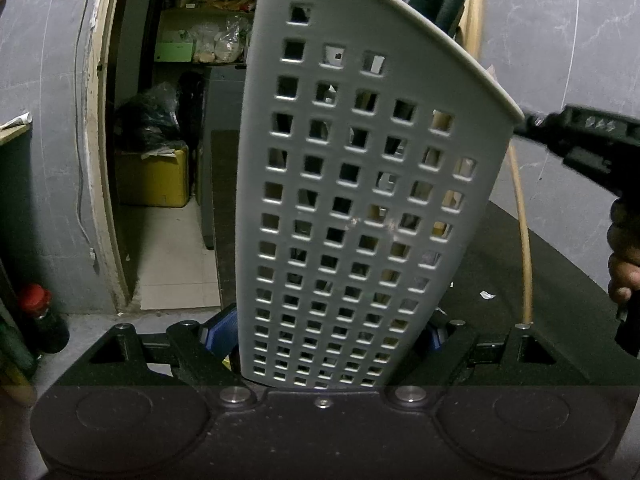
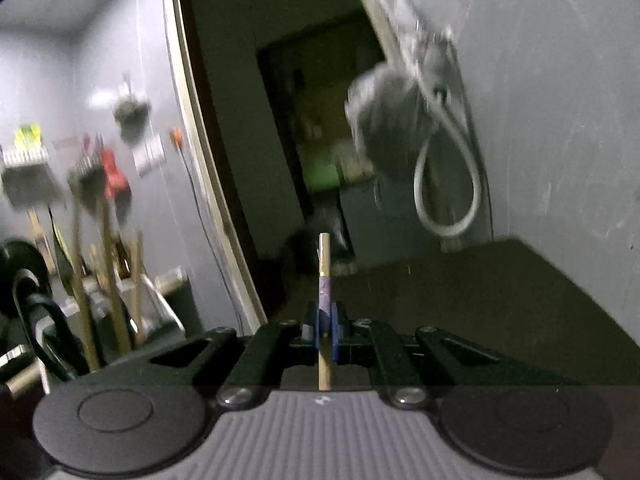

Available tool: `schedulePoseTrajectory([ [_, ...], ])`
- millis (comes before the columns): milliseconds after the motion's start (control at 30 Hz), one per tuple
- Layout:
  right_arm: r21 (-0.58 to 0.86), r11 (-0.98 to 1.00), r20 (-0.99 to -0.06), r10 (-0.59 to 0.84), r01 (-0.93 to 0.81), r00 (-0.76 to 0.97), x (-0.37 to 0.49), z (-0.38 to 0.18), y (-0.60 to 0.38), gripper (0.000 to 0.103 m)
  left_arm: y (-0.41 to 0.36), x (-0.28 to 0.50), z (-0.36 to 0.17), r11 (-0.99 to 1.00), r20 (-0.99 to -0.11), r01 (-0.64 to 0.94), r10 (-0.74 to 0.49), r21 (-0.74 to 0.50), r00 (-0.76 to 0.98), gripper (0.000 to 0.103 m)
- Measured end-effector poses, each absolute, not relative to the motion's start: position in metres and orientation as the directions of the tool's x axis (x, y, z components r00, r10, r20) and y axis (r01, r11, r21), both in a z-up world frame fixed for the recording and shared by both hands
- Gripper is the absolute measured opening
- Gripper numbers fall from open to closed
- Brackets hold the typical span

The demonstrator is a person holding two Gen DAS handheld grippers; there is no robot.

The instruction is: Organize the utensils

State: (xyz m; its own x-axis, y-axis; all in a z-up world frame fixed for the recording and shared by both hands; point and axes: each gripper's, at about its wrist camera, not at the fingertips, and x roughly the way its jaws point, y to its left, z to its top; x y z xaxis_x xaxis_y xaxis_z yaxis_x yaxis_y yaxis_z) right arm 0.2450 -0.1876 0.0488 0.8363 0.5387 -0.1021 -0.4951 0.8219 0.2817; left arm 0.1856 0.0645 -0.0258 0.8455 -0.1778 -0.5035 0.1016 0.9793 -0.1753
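Utensil holder [image 1: 352, 200]: grey, perforated, upright, clamped by left claw [image 1: 324, 336]; right claw [image 2: 326, 330] pinches chopstick [image 2: 324, 264] above dark desk [image 2: 480, 300].

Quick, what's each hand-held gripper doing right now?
Left hand-held gripper: closed on the gray perforated utensil basket.
Right hand-held gripper: closed on a thin chopstick.

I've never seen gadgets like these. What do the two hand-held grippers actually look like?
Both match: the left gripper and right gripper have black angular linkage arms, silver bolts, blue finger pads and two round black discs on a dark body. The right one's body is ribbed grey. No cables or sleeves show.
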Motion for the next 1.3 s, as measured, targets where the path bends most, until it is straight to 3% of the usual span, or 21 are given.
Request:
schedulePoseTrajectory([
  [267,0.246,0.818,0.091,0.514,-0.52,0.853,0.22,0.046,-0.2,0.007,0.062,0.186,-0.025,0.981,-0.508,0.101,-0.174,-0.168,0.844,0.086],
  [533,0.206,0.839,0.195,0.469,-0.503,0.862,0.173,0.032,-0.213,0.007,0.061,0.185,-0.024,0.981,-0.508,0.101,-0.174,-0.168,0.844,0.086],
  [833,0.176,0.862,0.227,0.434,-0.475,0.872,0.123,0.022,-0.226,0.008,0.061,0.185,-0.024,0.982,-0.51,0.099,-0.169,-0.161,0.843,0.086],
  [1300,0.227,0.863,0.2,0.413,-0.452,0.889,0.111,0.017,-0.241,0.009,0.056,0.185,-0.022,0.986,-0.516,0.088,-0.15,-0.142,0.843,0.086],
])
